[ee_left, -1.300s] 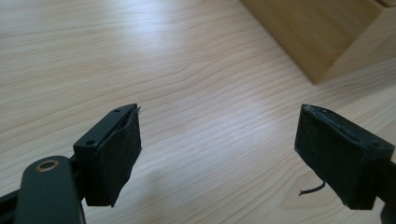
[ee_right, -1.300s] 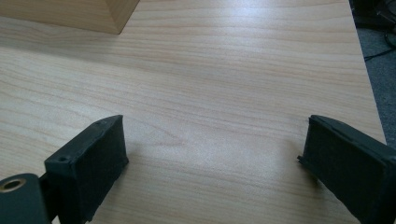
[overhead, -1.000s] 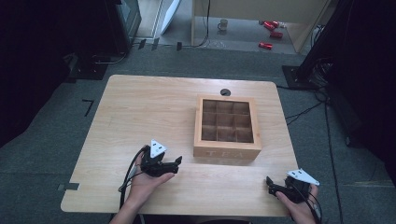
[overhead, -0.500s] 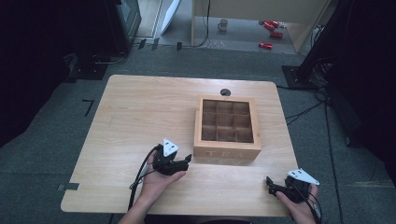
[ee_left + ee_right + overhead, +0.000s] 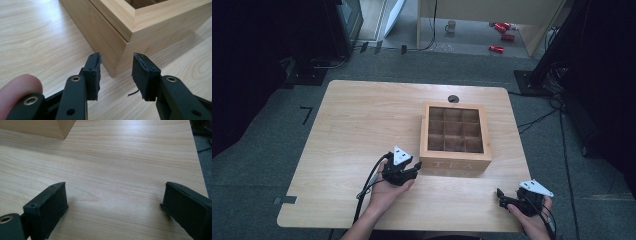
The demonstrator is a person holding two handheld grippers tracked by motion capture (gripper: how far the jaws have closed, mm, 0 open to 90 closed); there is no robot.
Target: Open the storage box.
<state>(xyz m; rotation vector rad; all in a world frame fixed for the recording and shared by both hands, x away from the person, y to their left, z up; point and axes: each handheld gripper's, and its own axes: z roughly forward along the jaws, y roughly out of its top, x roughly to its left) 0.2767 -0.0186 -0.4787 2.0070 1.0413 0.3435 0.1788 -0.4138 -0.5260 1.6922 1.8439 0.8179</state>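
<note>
- The left gripper (image 5: 412, 169) sits just off the near left corner of the wooden tea box (image 5: 455, 135). Its fingers (image 5: 93, 72) have just been closing and stand narrowly parted, pressing on nothing.
- In the left gripper view, that corner's upright edge lies straight ahead of the gap between the fingers, close but apart.
- The right gripper (image 5: 503, 197) rests by the table's (image 5: 362, 120) near right corner, well apart from the box, with its fingers (image 5: 47, 207) spread wide and nothing between them.
- The left hand is the nearer one.
- The box stands flat, right of the table's middle, with its lettered front towards the near edge and its sides square to the table's edges. It is close to square, with no clear long axis.
</note>
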